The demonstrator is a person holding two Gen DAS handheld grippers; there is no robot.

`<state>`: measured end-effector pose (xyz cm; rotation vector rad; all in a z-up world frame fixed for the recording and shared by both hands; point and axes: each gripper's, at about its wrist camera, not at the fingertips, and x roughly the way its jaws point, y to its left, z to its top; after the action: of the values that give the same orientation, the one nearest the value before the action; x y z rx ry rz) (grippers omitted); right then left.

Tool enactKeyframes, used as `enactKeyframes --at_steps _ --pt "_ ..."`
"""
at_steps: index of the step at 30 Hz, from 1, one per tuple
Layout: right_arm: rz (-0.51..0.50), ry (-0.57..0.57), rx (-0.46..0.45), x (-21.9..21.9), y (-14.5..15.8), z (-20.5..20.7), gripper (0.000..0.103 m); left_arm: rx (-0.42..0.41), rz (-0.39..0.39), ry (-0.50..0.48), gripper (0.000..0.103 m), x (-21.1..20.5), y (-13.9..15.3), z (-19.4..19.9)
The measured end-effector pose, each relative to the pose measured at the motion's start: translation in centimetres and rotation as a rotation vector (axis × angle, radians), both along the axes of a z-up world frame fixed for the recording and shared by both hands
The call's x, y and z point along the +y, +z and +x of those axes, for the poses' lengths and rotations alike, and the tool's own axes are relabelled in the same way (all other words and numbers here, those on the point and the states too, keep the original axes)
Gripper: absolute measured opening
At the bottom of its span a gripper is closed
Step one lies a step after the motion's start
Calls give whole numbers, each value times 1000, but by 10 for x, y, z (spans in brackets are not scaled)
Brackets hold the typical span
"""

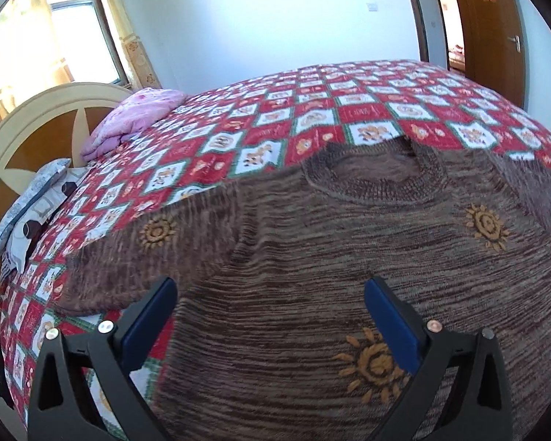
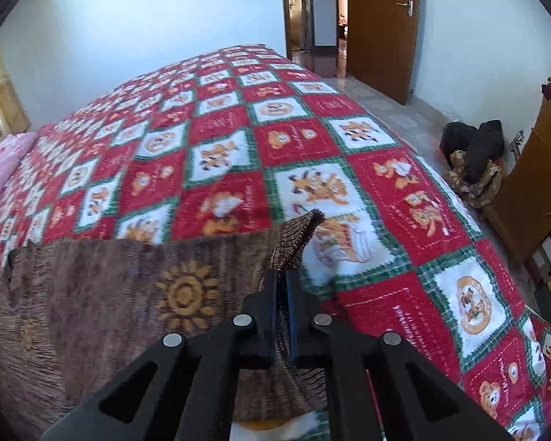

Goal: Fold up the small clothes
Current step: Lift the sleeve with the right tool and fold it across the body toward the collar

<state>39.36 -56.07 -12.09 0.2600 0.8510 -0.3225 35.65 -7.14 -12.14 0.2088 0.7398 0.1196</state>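
The brown sweater (image 1: pixel 312 257) is being pinched at its cuff (image 2: pixel 297 239) by the right hand-held gripper (image 2: pixel 283 279); the left hand-held gripper (image 1: pixel 270 294) is being held apart above it.

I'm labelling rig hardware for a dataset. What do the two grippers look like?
Both match. The left gripper and right gripper have matte black angular frames with triangular cut-outs, round silver pivot bolts and flat jaws faced with blue pads. No cables, markings or sleeves show.

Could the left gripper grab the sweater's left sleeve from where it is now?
Probably yes. The left gripper is open just above the brown sweater, and the sleeve lies flat on the bedspread beside it, with nothing between.
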Motion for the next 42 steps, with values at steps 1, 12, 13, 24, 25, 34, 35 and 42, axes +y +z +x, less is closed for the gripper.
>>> enactKeyframes --at_steps 1,12,13,24,25,34,35,42 --pt "8 7 -7 5 4 0 4 -3 -14 4 103 4 3 -1" --pt "78 131 -99 78 63 9 4 -14 -71 24 103 35 11 -15" --pt "78 152 -112 89 70 10 4 -14 -74 26 103 38 10 -16" --pt "124 326 -146 192 104 25 4 -13 -111 48 103 65 7 -19" --pt "136 345 -145 205 103 28 4 -13 -113 49 103 67 6 -19" --pt "198 458 -90 316 53 56 4 7 -119 77 103 85 -2 -18" --pt "203 461 -86 324 45 58 4 7 -116 80 103 86 -2 -18" --pt "376 616 36 378 -29 54 59 14 -92 103 103 95 -3 -20"
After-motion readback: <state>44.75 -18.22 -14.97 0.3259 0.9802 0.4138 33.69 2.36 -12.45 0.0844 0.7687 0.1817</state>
